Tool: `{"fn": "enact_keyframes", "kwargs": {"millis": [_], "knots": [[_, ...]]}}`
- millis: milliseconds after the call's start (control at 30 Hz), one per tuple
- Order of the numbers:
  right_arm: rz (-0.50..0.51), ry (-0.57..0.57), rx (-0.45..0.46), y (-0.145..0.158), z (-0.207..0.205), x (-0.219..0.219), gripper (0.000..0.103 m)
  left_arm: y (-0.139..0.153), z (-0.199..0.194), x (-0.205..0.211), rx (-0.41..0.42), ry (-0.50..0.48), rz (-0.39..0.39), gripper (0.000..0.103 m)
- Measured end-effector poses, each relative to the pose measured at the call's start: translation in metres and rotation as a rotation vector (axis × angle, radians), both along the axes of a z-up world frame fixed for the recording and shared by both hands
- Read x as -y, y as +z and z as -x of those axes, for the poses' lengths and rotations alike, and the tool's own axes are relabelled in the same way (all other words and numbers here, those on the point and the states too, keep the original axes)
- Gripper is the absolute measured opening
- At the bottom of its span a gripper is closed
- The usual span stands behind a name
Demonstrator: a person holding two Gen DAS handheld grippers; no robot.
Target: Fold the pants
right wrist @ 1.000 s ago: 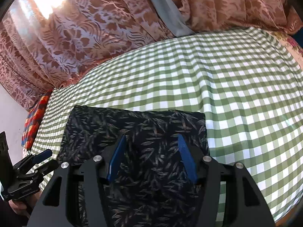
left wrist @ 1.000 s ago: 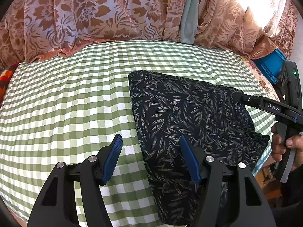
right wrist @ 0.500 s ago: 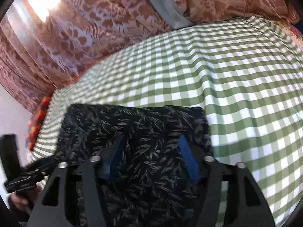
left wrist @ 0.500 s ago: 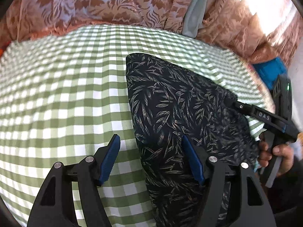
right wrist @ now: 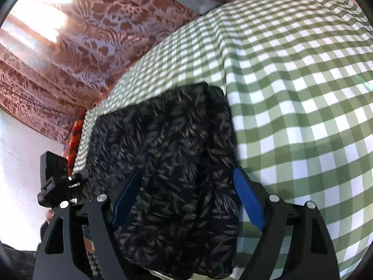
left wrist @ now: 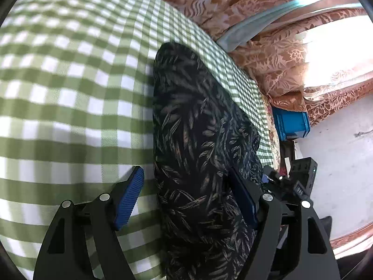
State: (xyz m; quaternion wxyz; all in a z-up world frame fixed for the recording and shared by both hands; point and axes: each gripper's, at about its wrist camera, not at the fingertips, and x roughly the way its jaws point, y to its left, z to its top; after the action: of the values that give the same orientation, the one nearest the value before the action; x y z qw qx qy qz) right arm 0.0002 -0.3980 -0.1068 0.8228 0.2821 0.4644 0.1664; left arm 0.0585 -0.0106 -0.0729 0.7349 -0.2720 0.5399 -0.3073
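Pants [left wrist: 198, 144]: dark leaf-print fabric, already folded into a compact block, lying on the green-check bedsheet [left wrist: 70, 93]; in L wrist view they run from frame centre down to lower centre, in R wrist view they fill lower centre. Change vs. 1.0 s ago: both cams have dropped and tilted, so the fabric now looms far larger and both views show motion blur; grippers have closed in on the near end of the block from opposite sides. L gripper [left wrist: 188, 200]: jaws wide, left pad over bare sheet, right pad at or over the fabric's right margin, so the near-left edge sits between the pads; no pinch made. R gripper [right wrist: 186, 203]: jaws wide, left pad over fabric, right pad at the block's right edge beside sheet; nothing clamped. R gripper body also appears at lower right of L view, L gripper body at lower left of R view, i.e. tools are now near each other. Contact between pads and cloth: cannot tell. Judgement: the approach phase for the next fold looks nearly done; both jaws need to shut on the near edge before any lift. Risk: grabbing only the top layer would open the existing fold. Curtain [right wrist: 81, 46] and blue crate [left wrist: 291, 126] lie well apart from the work zone.
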Motion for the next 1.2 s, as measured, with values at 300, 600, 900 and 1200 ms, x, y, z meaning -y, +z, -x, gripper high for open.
{"fn": "enact_keyframes", "kwargs": {"millis": [300,600,900,1200], "knots": [[0.09,0.1,0.03,0.002,0.01,-0.014,0.039,0.0,0.003,0.021,0.08,-0.051,-0.003,0.044],[0.194,0.196,0.142,0.054,0.015,-0.04,0.031,0.051,0.018,0.022,0.286,-0.102,0.047,0.035],[0.147,0.204,0.283,0.087,-0.07,-0.061,0.03,0.093,-0.031,0.012,0.419,-0.063,0.018,0.035],[0.183,0.192,0.28,0.071,-0.198,-0.09,0.03,0.092,-0.162,-0.011,0.434,0.018,-0.158,0.035]]}}
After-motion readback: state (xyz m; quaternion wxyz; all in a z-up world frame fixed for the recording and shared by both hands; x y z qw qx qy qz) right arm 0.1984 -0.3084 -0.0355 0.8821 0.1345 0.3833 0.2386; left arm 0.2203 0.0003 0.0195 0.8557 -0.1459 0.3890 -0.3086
